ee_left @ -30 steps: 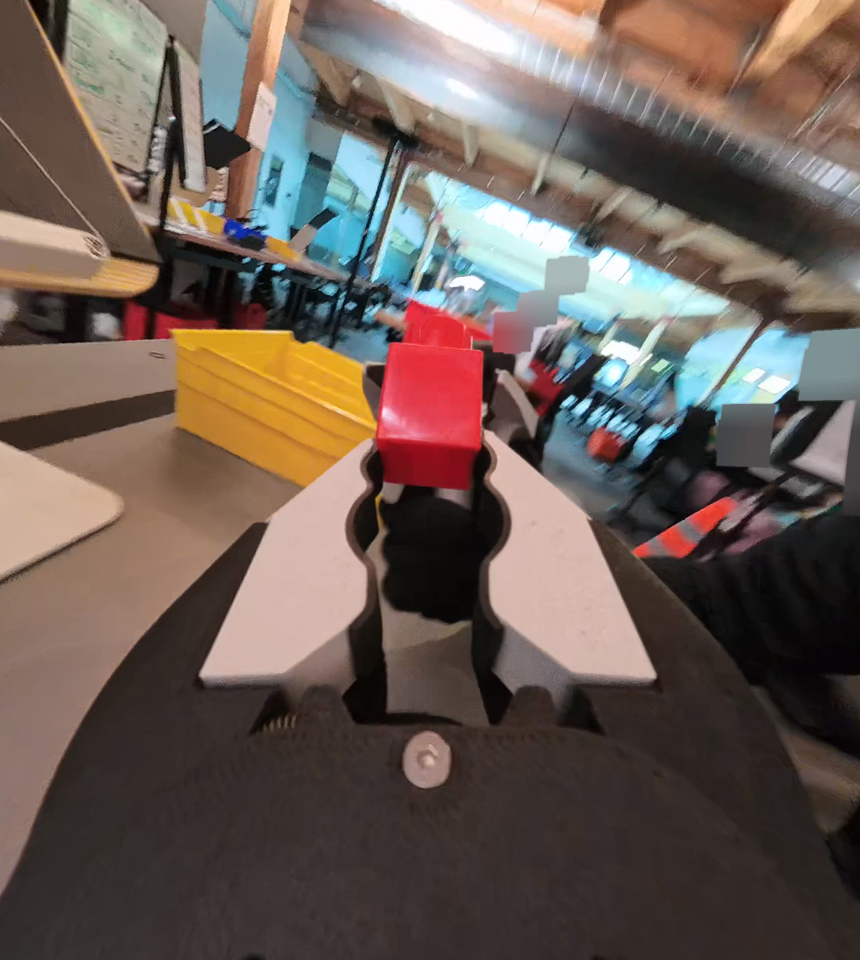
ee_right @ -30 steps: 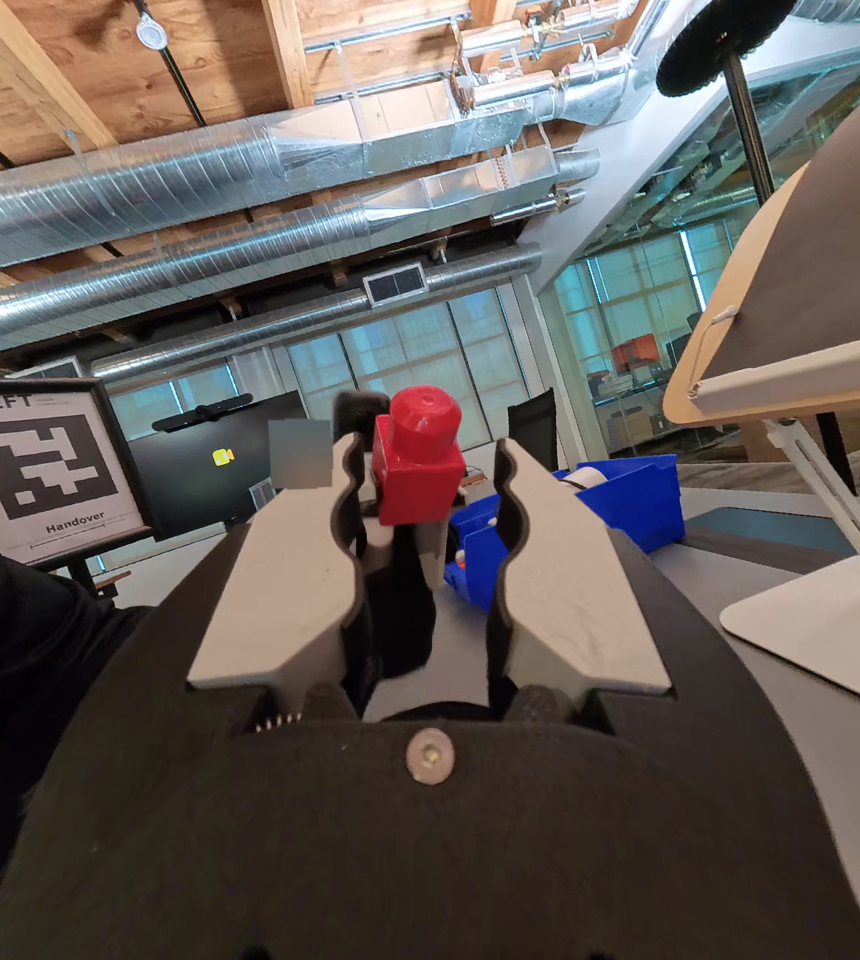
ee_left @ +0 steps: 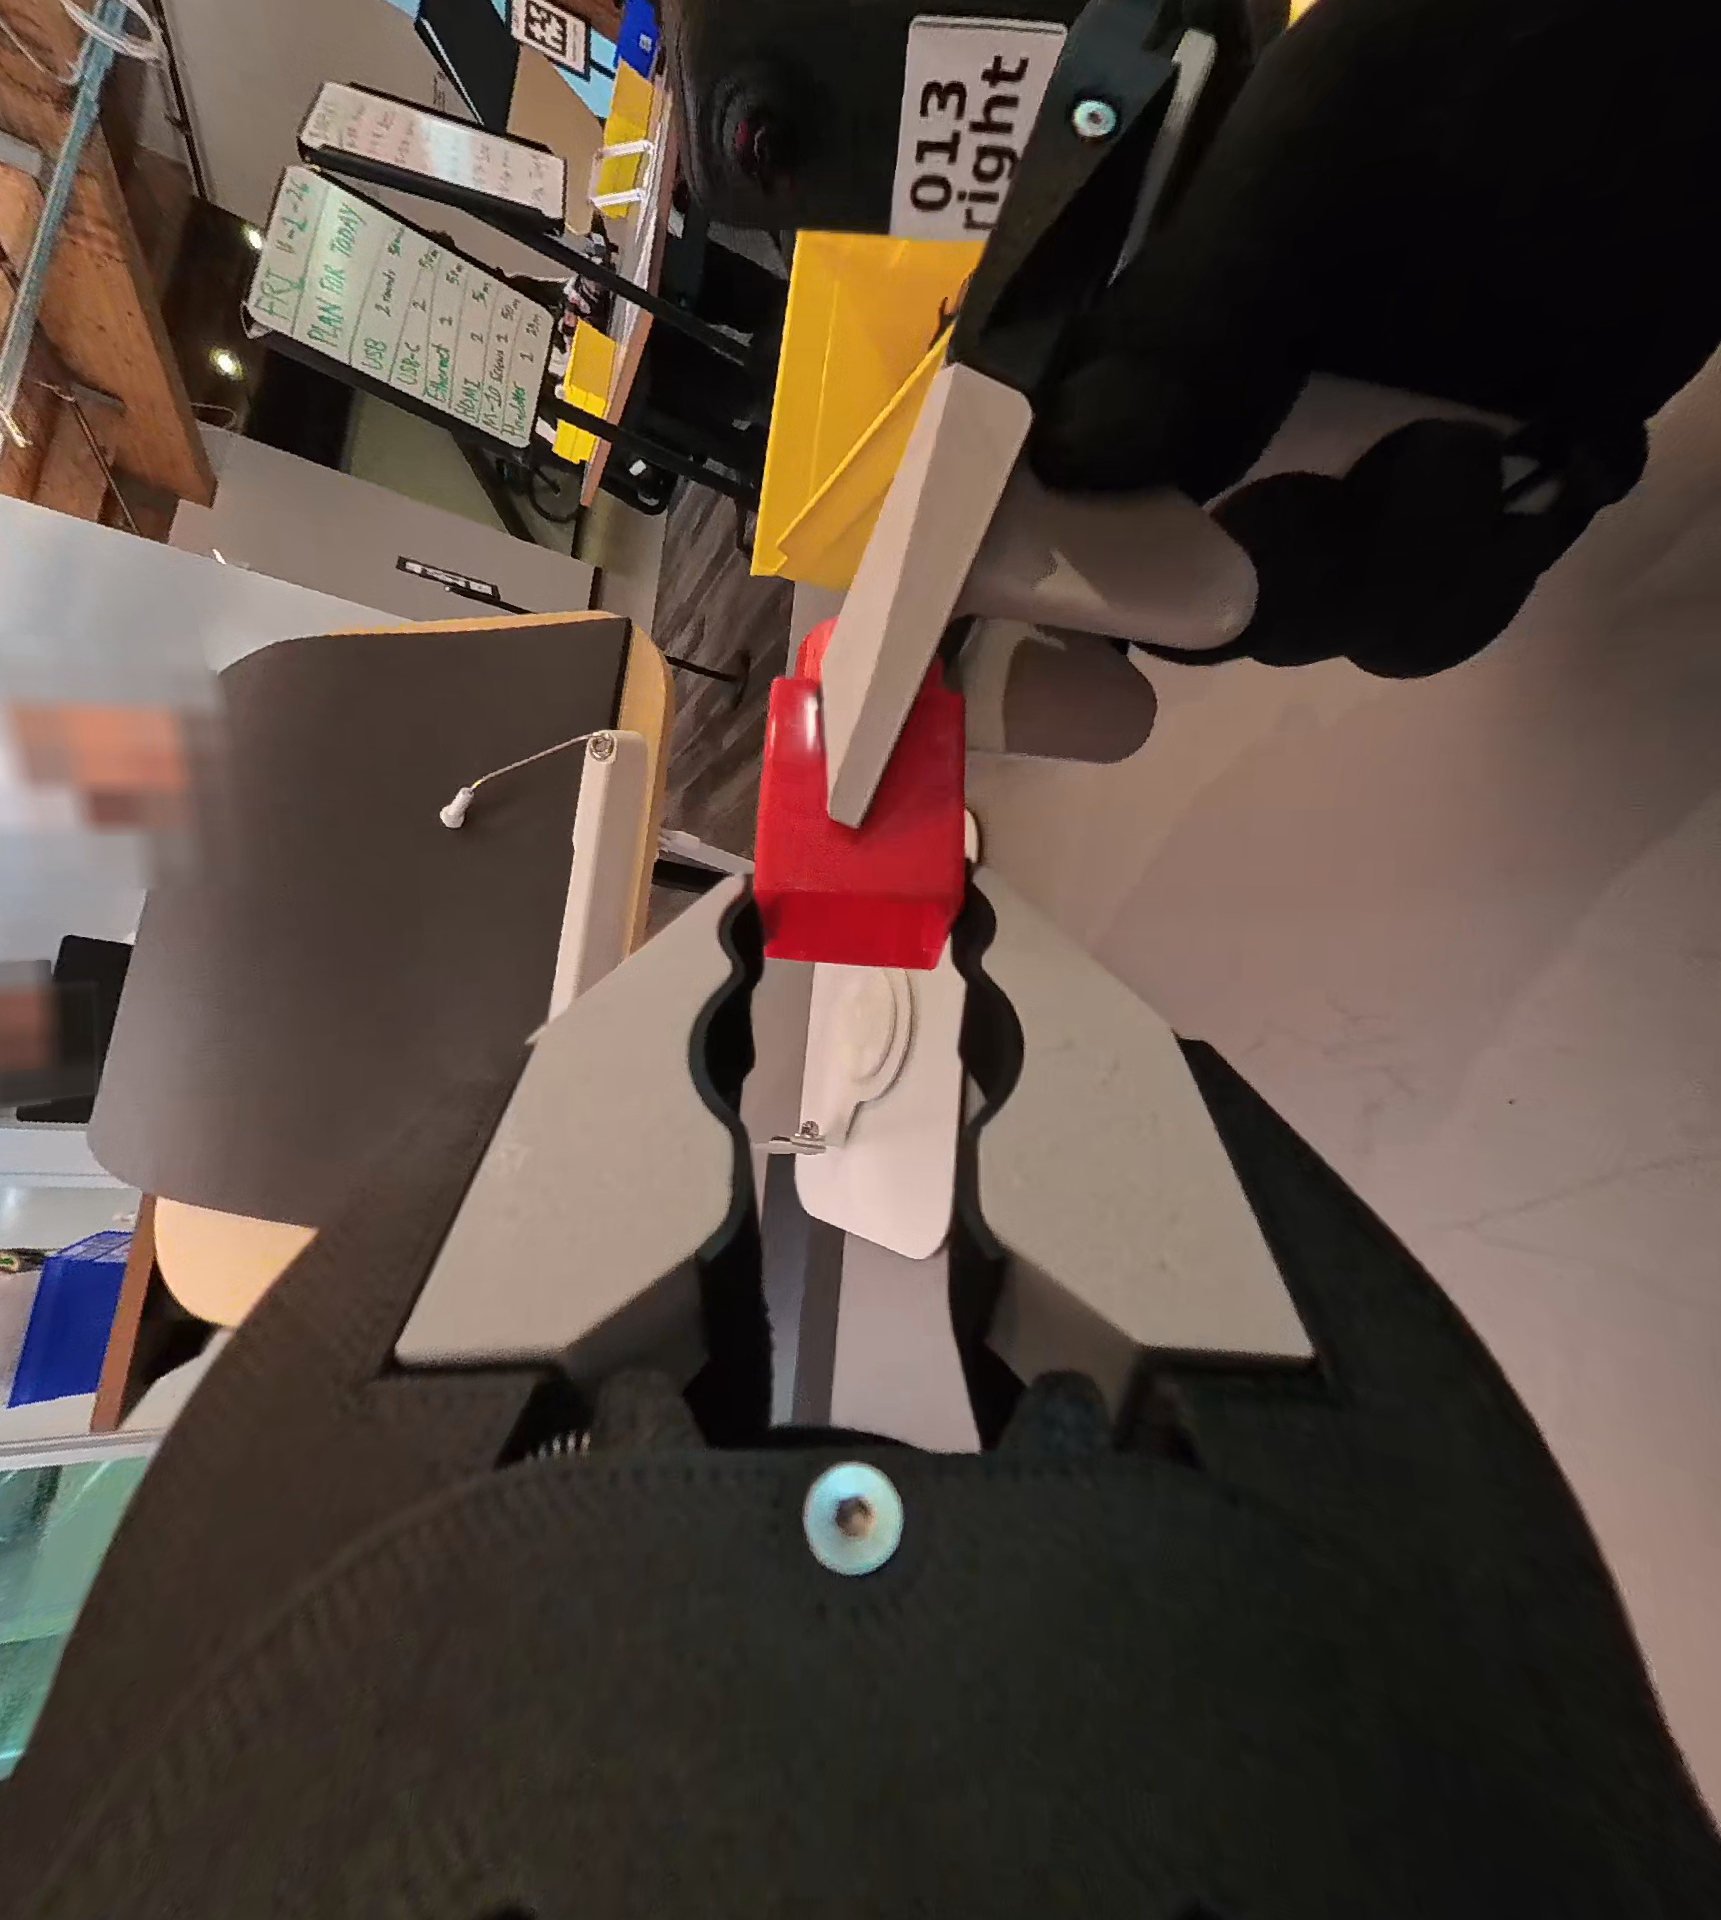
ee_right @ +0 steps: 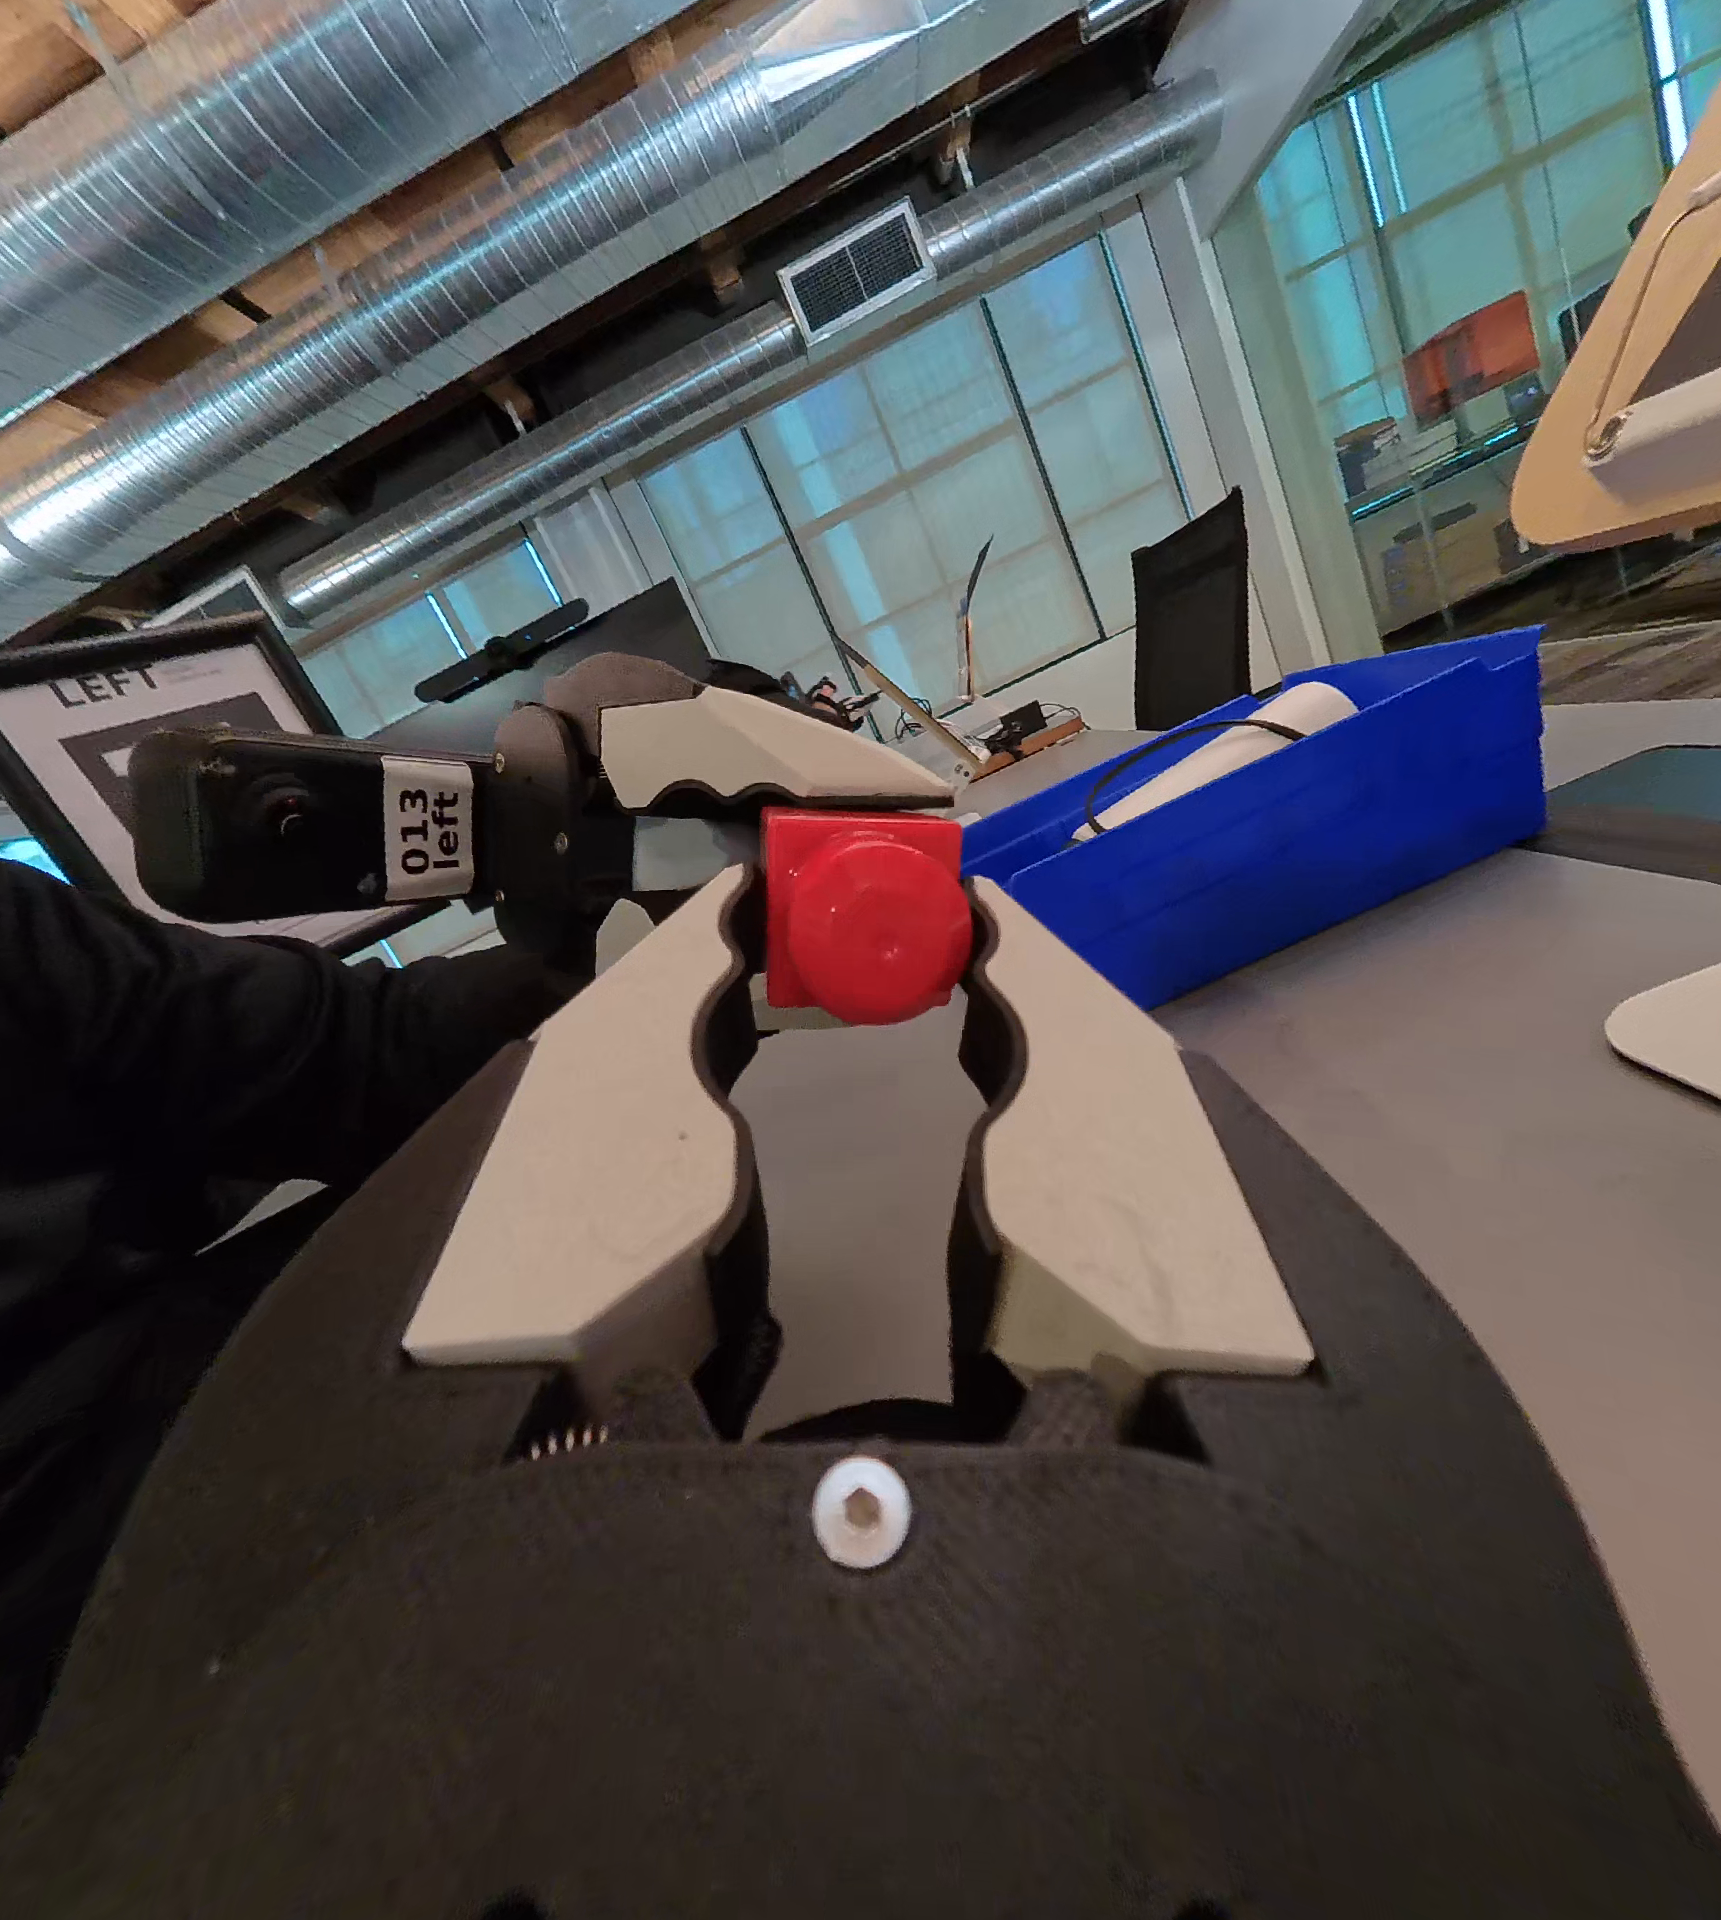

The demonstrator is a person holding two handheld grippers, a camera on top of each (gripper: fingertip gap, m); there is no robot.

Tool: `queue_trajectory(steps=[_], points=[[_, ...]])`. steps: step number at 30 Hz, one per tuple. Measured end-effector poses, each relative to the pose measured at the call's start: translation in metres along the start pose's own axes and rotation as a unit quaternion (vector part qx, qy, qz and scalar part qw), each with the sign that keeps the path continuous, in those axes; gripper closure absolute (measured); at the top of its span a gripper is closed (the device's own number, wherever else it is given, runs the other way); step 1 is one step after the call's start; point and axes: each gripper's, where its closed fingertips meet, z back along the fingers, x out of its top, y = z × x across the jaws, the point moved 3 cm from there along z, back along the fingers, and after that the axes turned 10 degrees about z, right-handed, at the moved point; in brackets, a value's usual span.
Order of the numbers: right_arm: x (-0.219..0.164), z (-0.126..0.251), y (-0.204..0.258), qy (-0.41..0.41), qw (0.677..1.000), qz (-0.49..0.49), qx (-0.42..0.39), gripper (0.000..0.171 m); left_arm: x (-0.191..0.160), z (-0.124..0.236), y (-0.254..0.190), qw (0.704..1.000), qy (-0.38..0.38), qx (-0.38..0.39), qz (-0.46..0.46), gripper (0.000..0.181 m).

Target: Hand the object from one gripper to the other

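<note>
- Left wrist view: the left gripper (ee_left: 856, 914) has its two grey fingers squeezed on the square bottom of the red block (ee_left: 861, 831). The block sits right at the fingertips, with one finger on each side.
- In the same view, the right gripper (ee_left: 897, 748) comes in from the top. One flat grey finger (ee_left: 923, 582) lies across the face of the block and touches it. Its other finger is behind the block and mostly hidden.
- A black sleeve (ee_left: 1510, 260) is behind the right gripper.
- Right wrist view: the right gripper (ee_right: 861, 935) has its fingertips pressed on both sides of the red block (ee_right: 866, 925), by the round knob that faces the camera.
- Here the left gripper (ee_right: 835, 821) reaches in from the left, and its top finger lies flat on the block.
- So both grippers hold the block at once, up in the air above the grey table (ee_right: 1458, 1195).
- A blue bin (ee_right: 1303, 831) sits on the table behind the block.
- A yellow bin (ee_left: 856, 395) shows behind the right gripper in the left wrist view.
</note>
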Motion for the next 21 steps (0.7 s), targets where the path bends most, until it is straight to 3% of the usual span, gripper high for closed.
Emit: queue_trajectory(steps=[7, 10, 12, 16, 21], points=[[0.005, 0.002, 0.000, 0.000, 0.999, 0.032, -0.016, 0.137, -0.006, 0.000, -0.004, 0.993, -0.009, -0.046, 0.106, 0.130], [0.007, 0.004, 0.000, 0.002, 0.998, 0.052, -0.024, 0.137, -0.009, 0.005, -0.004, 0.978, -0.028, -0.080, 0.190, 0.128], [0.006, 0.003, 0.000, 0.016, 0.996, 0.079, -0.033, 0.137, -0.011, 0.007, -0.004, 0.953, -0.043, -0.118, 0.276, 0.128], [0.003, 0.000, 0.007, 0.046, 0.984, 0.165, -0.045, 0.137, -0.019, 0.009, -0.001, 0.851, -0.086, -0.207, 0.475, 0.126], [0.001, -0.004, 0.016, 0.082, 0.956, 0.277, -0.058, 0.137, -0.026, 0.015, -0.005, 0.661, -0.143, -0.349, 0.649, 0.112]])
